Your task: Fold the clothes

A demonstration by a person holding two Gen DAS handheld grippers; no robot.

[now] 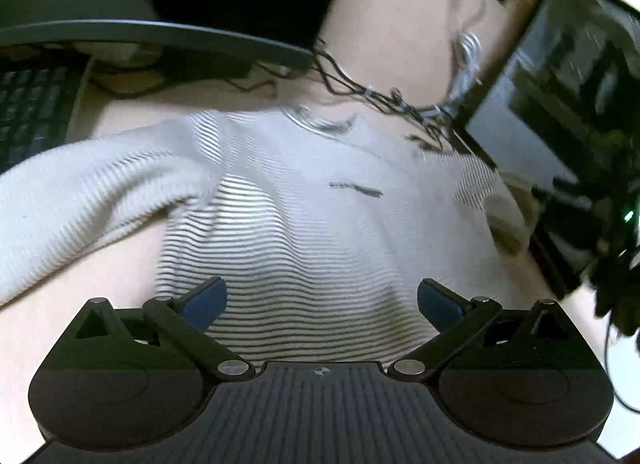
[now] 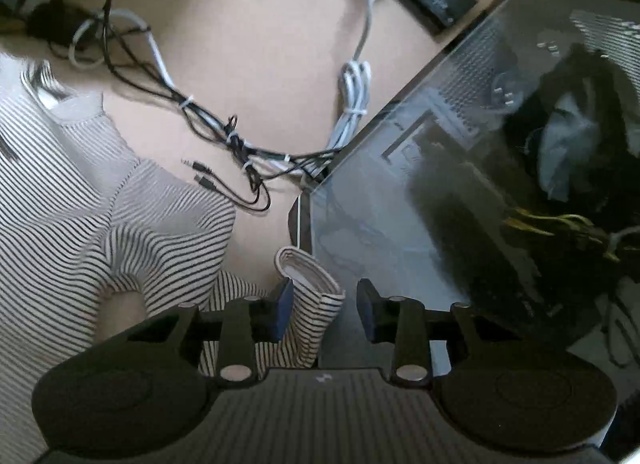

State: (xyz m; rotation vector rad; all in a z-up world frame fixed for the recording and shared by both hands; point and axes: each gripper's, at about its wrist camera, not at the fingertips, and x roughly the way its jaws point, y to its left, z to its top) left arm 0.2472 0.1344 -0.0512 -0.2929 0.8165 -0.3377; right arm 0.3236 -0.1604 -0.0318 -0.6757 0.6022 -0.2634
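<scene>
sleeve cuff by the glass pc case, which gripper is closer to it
Right. The right gripper is open with the sleeve cuff lying between its fingers. The left gripper, also open, hovers over the striped sweater's body, with that cuff far off to its right.

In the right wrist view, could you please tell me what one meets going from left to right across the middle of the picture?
Striped sweater → bundled black cables → coiled white cable → glass-sided computer case.
</scene>
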